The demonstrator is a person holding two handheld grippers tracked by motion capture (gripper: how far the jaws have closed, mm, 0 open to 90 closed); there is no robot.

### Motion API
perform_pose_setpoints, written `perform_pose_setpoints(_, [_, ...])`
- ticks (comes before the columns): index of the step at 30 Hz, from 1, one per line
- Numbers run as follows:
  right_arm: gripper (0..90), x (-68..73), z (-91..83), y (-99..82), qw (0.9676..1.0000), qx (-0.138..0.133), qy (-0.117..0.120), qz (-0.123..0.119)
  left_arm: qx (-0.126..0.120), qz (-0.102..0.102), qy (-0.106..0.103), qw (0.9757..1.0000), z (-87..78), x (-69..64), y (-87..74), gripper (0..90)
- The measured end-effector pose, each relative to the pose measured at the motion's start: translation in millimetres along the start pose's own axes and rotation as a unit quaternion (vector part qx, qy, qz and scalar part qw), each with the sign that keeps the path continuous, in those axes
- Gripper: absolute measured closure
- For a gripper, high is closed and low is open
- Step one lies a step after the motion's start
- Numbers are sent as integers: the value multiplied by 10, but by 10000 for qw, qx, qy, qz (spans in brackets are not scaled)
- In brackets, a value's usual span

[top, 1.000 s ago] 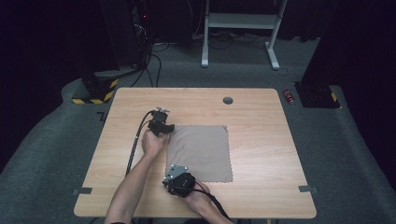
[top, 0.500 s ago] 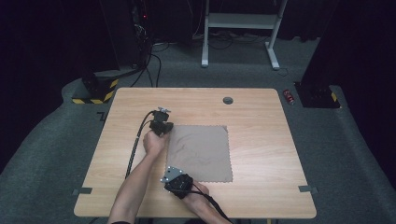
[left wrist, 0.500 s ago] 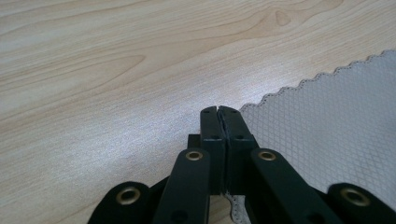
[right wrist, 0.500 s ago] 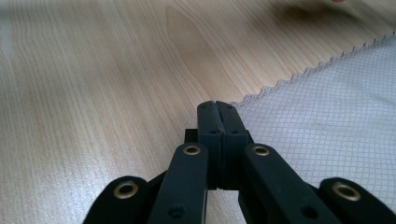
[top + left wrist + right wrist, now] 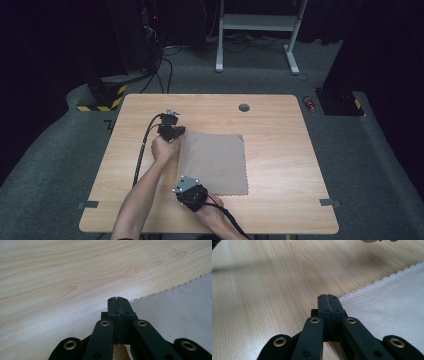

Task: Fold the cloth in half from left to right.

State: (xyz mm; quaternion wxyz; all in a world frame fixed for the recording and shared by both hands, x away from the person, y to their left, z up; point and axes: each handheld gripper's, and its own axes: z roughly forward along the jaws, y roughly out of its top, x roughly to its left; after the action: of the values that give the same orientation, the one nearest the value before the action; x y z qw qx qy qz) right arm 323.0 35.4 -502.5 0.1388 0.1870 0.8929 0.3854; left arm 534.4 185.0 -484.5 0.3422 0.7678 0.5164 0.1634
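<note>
My left gripper [image 5: 117, 299] and my right gripper [image 5: 328, 297] have both just been closing. Their jaws now meet tip to tip, each at a corner of the cloth [image 5: 215, 162], whose scalloped edge runs off to the right of each pair.

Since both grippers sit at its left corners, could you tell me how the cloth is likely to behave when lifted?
The cloth lies flat and thin with a faint wrinkle, so it is probably floppy and would sag between the left gripper and right gripper. Its woven texture suggests a fair hold. It looks light, so it may drag across the table.
</note>
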Motion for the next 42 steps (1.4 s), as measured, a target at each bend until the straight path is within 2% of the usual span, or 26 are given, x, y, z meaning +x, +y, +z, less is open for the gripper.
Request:
perform_pose_setpoints(3, [900,-8,-16,18,10000,-27,50,72,-37,33,-27,10000,-26,-1,18,899])
perform_pose_setpoints(6, [900,-9,-27,41,9999,-62,92,101,-11,-27,-80,10000,-41,39,7,899])
perform_pose_setpoints(11, [900,4,-36,82,9997,-125,201,102,47,69,-57,9999,-64,65,-14,899])
perform_pose_setpoints(19, [900,34,-32,143,9990,-196,356,176,76,31,-70,9999,-148,148,-22,900])
perform_pose_setpoints(29, [900,98,-97,343,9972,-471,569,92,25,91,73,9999,-451,272,7,900])
perform_pose_setpoints(32, [900,99,-127,360,9966,-523,629,118,29,112,108,9999,-494,282,-6,900])
perform_pose_setpoints(36, [900,68,-159,304,9966,-537,619,120,59,144,96,9998,-449,250,-8,899])
perform_pose_setpoints(42, [900,-3,-220,157,9965,-516,558,351,60,165,-11,9998,-305,117,12,899])
